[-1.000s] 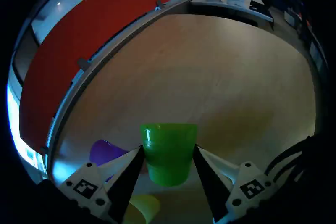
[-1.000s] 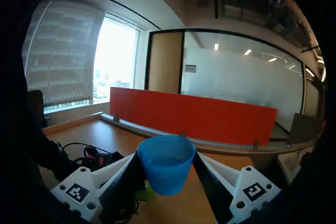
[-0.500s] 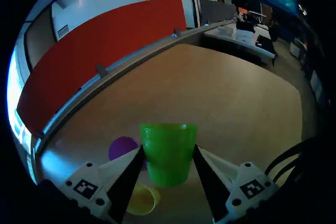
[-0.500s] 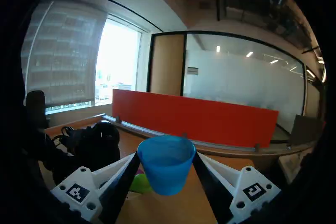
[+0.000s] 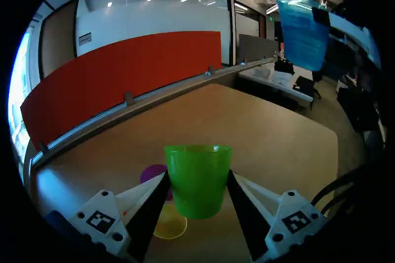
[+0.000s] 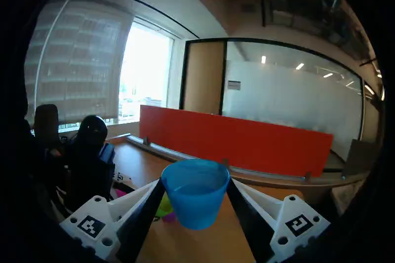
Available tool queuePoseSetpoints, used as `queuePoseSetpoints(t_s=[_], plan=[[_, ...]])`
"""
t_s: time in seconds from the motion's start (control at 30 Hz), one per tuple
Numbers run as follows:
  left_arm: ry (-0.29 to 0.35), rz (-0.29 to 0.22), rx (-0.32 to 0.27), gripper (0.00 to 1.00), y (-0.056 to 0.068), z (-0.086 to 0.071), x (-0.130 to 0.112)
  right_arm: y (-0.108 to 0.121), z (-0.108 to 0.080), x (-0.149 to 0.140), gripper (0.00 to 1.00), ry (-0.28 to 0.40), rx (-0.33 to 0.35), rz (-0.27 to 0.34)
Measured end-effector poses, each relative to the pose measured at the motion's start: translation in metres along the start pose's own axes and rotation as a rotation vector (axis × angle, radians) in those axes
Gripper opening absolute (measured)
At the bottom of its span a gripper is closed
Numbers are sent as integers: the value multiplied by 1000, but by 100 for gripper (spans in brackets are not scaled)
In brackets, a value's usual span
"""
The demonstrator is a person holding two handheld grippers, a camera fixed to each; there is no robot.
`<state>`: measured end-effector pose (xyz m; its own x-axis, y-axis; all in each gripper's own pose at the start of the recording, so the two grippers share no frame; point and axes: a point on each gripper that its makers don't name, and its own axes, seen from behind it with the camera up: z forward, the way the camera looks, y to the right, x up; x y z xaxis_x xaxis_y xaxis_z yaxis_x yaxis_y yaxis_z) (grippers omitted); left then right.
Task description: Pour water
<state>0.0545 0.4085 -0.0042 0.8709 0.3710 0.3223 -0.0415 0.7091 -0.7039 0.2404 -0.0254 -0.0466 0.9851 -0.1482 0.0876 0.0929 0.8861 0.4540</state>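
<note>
Left gripper view: green cup pinched upright by left tool over worktop; blue cup of water pinched by right tool, raised; approach step judged, with alignment over the green rim and tilting required next.

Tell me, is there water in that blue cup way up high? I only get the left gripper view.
Observer: Yes. In the right gripper view the blue cup looks partly filled with water.
Operator: Is it tipping over?
Observer: No, its rim looks level, and nothing is pouring toward your green cup.
Operator: What's holding it?
Observer: The right tool, with one finger pressing on each side of it.
</note>
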Motion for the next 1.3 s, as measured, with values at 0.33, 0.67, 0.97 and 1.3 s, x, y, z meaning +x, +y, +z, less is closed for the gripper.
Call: queuePoseSetpoints(t_s=[0.33, 0.67, 0.97, 1.3], plan=[[76, -44, -4, 79, -13, -40, 10, -19, 7, 7, 91, 3, 35, -15], [143, -77, -44, 79, -21, -80, 16, -36, 14, 4, 91, -3, 66, -31], [258, -115, -95, 79, -27, -122, 34, -60, 22, 8, 91, -3, 106, -39], [297, -102, -95, 79, -38, -154, 32, -84, 32, 12, 91, 0, 149, -50]])
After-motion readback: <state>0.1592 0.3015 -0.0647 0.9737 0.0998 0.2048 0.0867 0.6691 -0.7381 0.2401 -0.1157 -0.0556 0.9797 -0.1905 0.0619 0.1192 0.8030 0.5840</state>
